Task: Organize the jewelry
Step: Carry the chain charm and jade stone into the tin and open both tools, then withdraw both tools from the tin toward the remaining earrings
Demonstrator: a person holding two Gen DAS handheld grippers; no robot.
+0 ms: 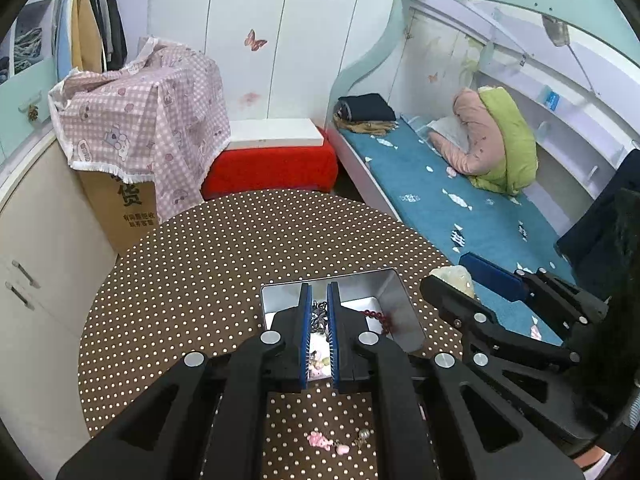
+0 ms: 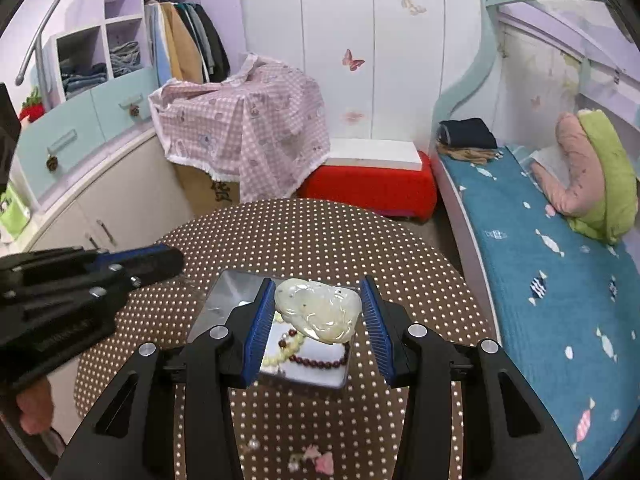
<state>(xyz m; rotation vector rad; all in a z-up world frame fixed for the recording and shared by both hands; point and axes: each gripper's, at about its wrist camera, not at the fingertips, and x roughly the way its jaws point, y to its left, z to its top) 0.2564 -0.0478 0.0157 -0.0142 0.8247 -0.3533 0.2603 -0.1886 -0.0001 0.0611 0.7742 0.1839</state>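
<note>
A silver metal tin [image 1: 394, 294] [image 2: 224, 292] sits on the round polka-dot table [image 1: 224, 240]. It holds a dark red bead bracelet [image 1: 376, 315] [image 2: 320, 361] and a cream bead bracelet [image 2: 286, 350]. My left gripper [image 1: 319, 300] is over the tin, its jaws narrowly apart around a dark metal chain piece [image 1: 319, 318]. My right gripper [image 2: 318, 304] holds a pale carved jade pendant [image 2: 320, 308] [image 1: 456, 278] above the tin between wide-set pads. A pink charm bracelet [image 1: 328, 442] [image 2: 316, 458] lies on the table near me.
A blue-covered bed [image 1: 460, 200] runs along the right. A red stool with a white box [image 1: 276, 152] and a cardboard box under pink checked cloth [image 1: 152, 128] stand behind the table. White cabinets [image 1: 36, 240] are at the left.
</note>
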